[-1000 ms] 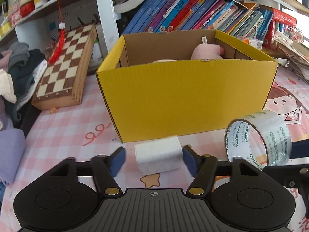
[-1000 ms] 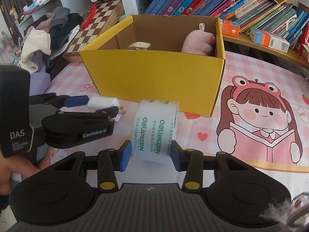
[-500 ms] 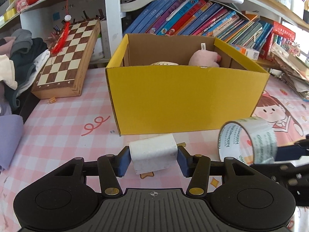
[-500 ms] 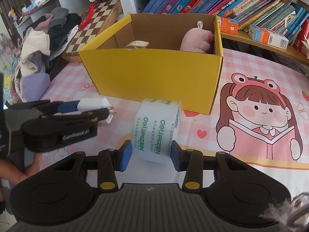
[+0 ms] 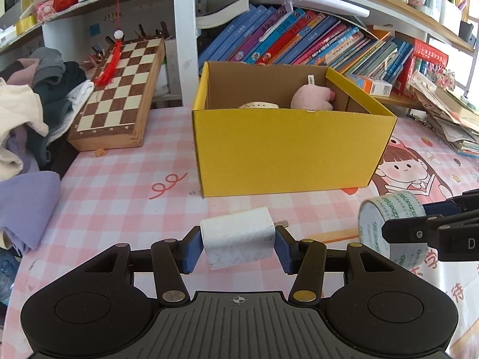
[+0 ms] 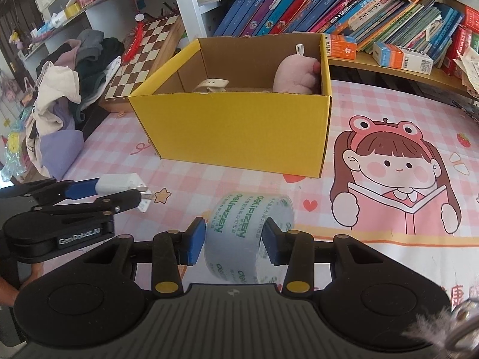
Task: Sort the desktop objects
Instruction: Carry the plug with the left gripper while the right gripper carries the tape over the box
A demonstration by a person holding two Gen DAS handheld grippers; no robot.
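Tape roll (image 6: 250, 233): "deliPIZEN" printed again and again in green round the band, with a line of small Chinese characters too small to read; the same word shows in part on the roll in the left wrist view (image 5: 392, 224).
Left gripper (image 6: 125, 193): "GenRobot.AI" in white letters on its black body.
Right gripper (image 5: 419, 224): a single white "D" at the edge of the left wrist view; the rest is cut off.
Tablecloth (image 6: 458, 293): large pink Chinese characters near the right edge, only partly in view.
Book spines (image 6: 338, 12): printed titles, too small to read.
Orange carton (image 6: 401, 56): a barcode; its print cannot be made out.
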